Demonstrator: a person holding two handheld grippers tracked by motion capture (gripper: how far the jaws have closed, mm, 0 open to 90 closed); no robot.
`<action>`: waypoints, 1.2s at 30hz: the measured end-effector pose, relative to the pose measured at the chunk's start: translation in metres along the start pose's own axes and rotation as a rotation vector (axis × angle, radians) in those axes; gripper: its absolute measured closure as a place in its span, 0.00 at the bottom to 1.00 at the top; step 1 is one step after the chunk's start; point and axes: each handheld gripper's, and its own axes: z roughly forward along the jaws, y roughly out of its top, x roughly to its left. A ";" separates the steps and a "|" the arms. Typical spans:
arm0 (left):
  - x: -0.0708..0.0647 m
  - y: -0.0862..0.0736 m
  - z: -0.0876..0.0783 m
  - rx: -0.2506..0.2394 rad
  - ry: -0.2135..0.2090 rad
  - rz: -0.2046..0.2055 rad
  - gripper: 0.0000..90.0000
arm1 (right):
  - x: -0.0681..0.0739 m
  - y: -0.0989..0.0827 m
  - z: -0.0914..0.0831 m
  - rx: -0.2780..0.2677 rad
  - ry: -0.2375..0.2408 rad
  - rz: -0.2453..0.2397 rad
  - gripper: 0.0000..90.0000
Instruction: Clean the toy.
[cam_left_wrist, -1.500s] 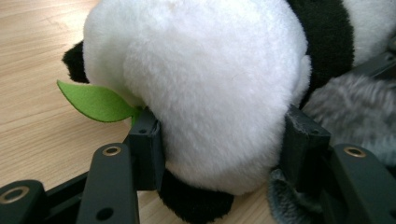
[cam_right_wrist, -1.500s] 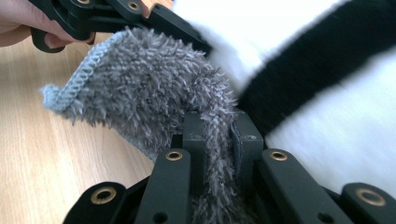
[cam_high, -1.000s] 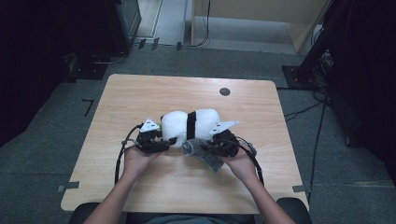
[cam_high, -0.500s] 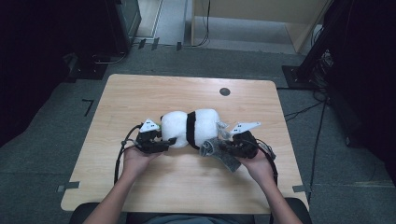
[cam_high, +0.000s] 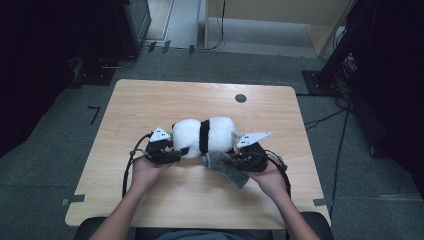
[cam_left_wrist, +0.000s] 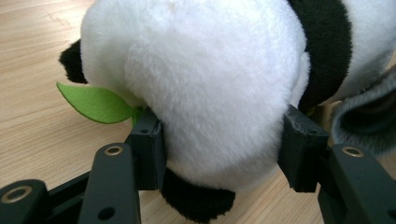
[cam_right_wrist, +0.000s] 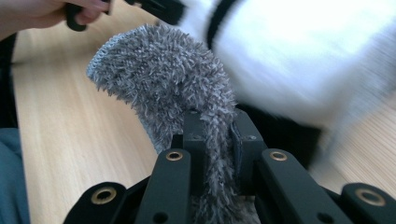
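A black-and-white plush panda lies on its side in the middle of the wooden table. My left gripper is shut on its white end, a pad pressing into the fur on each side. A green felt leaf sticks out beside the left jaw. My right gripper is shut on a grey fuzzy cloth, just in front of the panda's other end. In the right gripper view the cloth stands up from between the jaws, with the panda blurred behind it.
A small dark round spot marks the table's far side. Black cables trail from both grippers toward the near edge. Dark equipment and cables stand on the floor around the table.
My right gripper, with the grey cloth, swung out to the right and has come partway back toward the panda. The left gripper and the panda have stayed put.
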 end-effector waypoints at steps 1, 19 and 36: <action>0.000 0.000 0.000 0.000 0.000 0.000 0.47 | 0.003 0.003 0.004 0.005 0.009 -0.009 0.89; -0.001 0.001 0.000 -0.001 0.001 -0.001 0.47 | 0.015 0.043 0.071 0.046 0.013 -0.058 0.89; -0.001 0.002 -0.001 0.004 -0.004 -0.003 0.48 | -0.005 0.013 0.026 0.010 -0.026 -0.003 0.89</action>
